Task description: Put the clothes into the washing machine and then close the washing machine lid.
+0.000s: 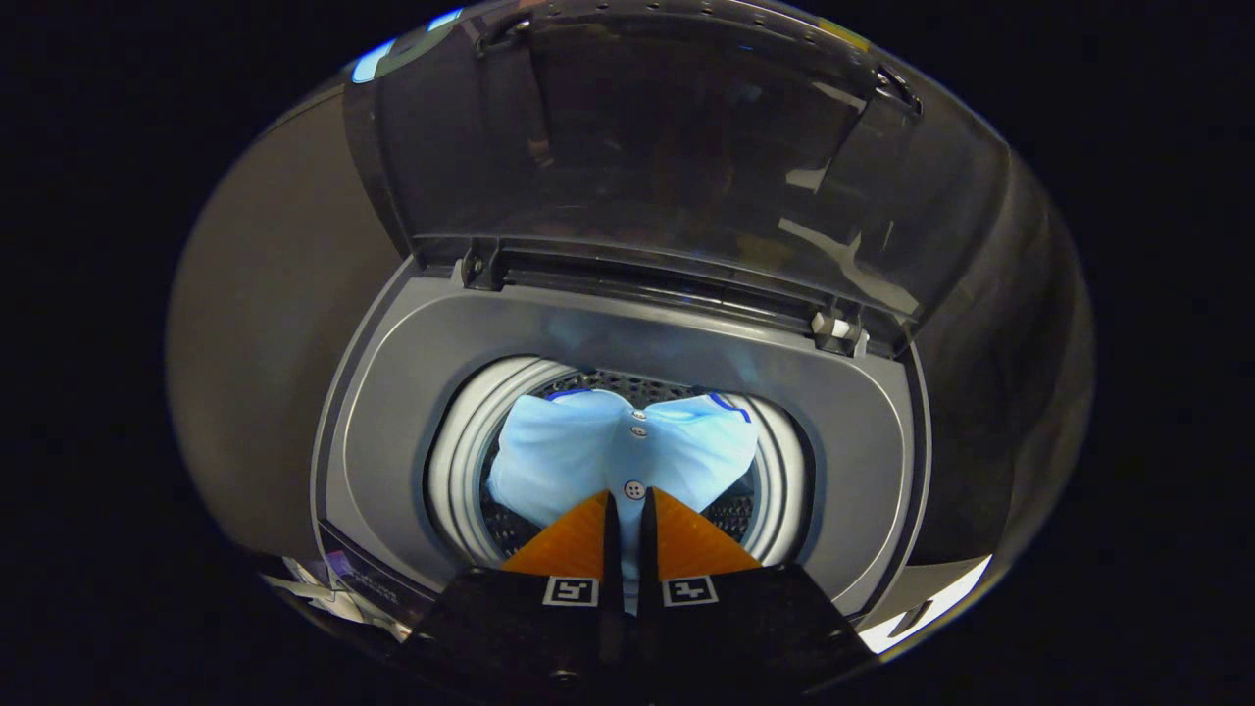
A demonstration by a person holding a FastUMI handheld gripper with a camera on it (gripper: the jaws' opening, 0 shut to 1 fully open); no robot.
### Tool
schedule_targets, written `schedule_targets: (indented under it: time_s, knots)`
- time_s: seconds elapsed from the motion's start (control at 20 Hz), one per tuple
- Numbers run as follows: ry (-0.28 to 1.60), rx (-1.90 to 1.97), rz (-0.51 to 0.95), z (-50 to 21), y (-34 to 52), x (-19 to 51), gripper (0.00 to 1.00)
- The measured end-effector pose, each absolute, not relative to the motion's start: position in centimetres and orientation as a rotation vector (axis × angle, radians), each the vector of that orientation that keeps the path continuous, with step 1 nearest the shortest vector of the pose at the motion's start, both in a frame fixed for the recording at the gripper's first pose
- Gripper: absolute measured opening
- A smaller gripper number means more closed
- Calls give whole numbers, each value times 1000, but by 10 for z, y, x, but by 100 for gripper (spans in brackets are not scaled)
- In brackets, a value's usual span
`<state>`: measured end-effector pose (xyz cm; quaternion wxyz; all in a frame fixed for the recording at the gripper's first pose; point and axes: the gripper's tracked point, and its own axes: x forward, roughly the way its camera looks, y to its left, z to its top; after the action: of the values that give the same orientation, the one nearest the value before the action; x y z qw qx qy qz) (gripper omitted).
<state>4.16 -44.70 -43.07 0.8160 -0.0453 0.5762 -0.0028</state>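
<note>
Top of the washer, left side: I see the grey washing machine (pixel 392 412) below me, with its flat top running round the hole.
Drum: the round drum (pixel 461 461) has white rings and a wall full of small holes. It is open to me.
Shirt: the light blue shirt (pixel 578 451) hangs over the drum mouth, just ahead of my fingers. It has small buttons down the middle.
Fingers: my gripper (pixel 627 510) is closed on the shirt. A strip of the cloth is pinched between the two fingers.
Lid: the dark see-through lid (pixel 667 147) stands up, open, beyond the drum.
Hinge, right side: a small white hinge piece (pixel 833 328) sits where the lid meets the washer.
What I think I am doing: dropping the shirt in. The lid is not closed yet.
What could go wrong: if I let go too high, a sleeve may catch on the rim. Then the lid may close on the cloth.
In the way: nothing blocks the hole. The raised lid is close, so I could bump it.
</note>
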Motion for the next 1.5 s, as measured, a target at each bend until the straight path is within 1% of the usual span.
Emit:
schedule_targets:
  time_s: [0.25,0.35,0.4,0.45,0.55,0.8,0.9,1.0,1.05,1.15,1.25,1.35,1.5]
  knots:
    - [1211,-76,-26,-437,-449,42,9]
    - [1250,-20,-13,-444,-443,33,11]
    - [1263,-10,-35,-440,-447,30,15]
    - [1278,-1,-57,-442,-454,26,16]
    - [1260,37,-92,-442,-457,31,22]
    - [1231,81,-137,-430,-464,42,97]
    - [1212,88,-138,-426,-462,45,100]
    - [1230,103,-104,-418,-455,40,100]
    - [1263,145,-99,-412,-450,31,100]
    - [1258,230,-115,-396,-444,30,100]
    - [1186,207,-123,-371,-456,47,100]
    - [1086,204,-79,-337,-451,77,100]
    - [918,151,0,-280,-441,103,99]
